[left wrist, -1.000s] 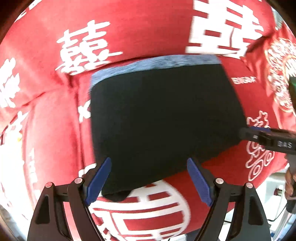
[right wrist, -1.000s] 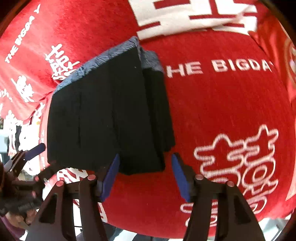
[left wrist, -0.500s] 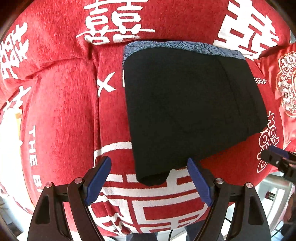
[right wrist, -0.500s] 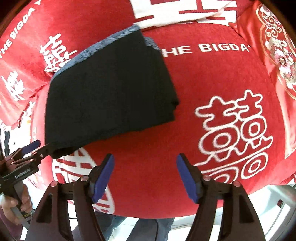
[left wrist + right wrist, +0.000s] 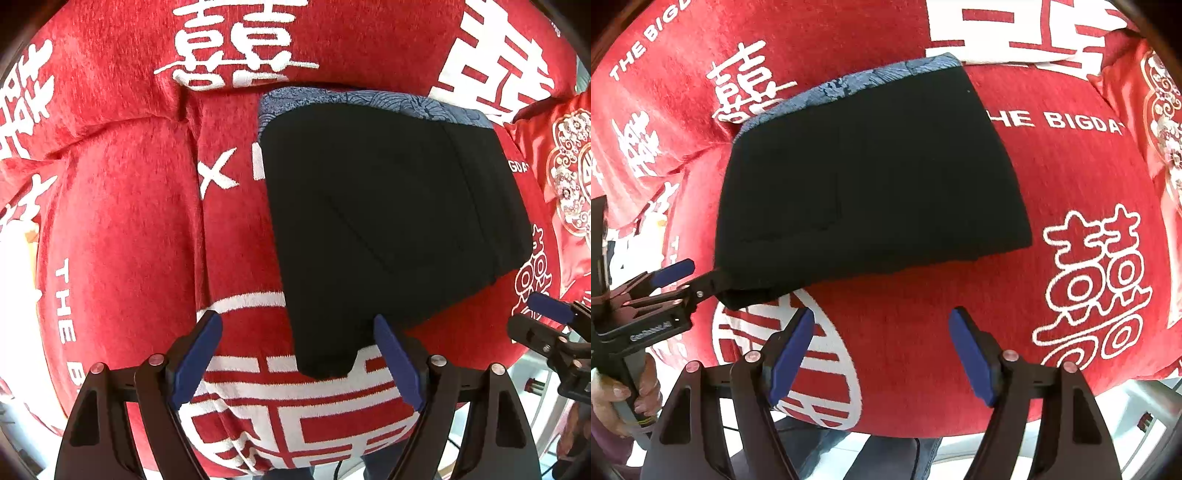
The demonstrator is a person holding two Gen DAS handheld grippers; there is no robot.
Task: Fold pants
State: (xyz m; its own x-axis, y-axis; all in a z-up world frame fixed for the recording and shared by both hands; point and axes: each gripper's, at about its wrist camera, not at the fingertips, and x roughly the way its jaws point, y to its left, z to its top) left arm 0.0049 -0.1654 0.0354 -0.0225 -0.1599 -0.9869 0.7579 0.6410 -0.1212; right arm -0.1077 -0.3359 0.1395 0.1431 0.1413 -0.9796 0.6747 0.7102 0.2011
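Jaws on both the left gripper and the right gripper stand spread and hold nothing, each hovering just off the near edge of the pants. Folded into a compact black stack with a blue patterned band along the far edge, they lie on a red sofa cover printed with white characters. Soft, limp and light by the look; a thick folded corner seems the surest hold. A red embroidered cushion sits to the right.

A plush red sofa cover with large white Chinese characters and English lettering fills the view. A red satin cushion with gold embroidery sits at right. Pale floor shows below.
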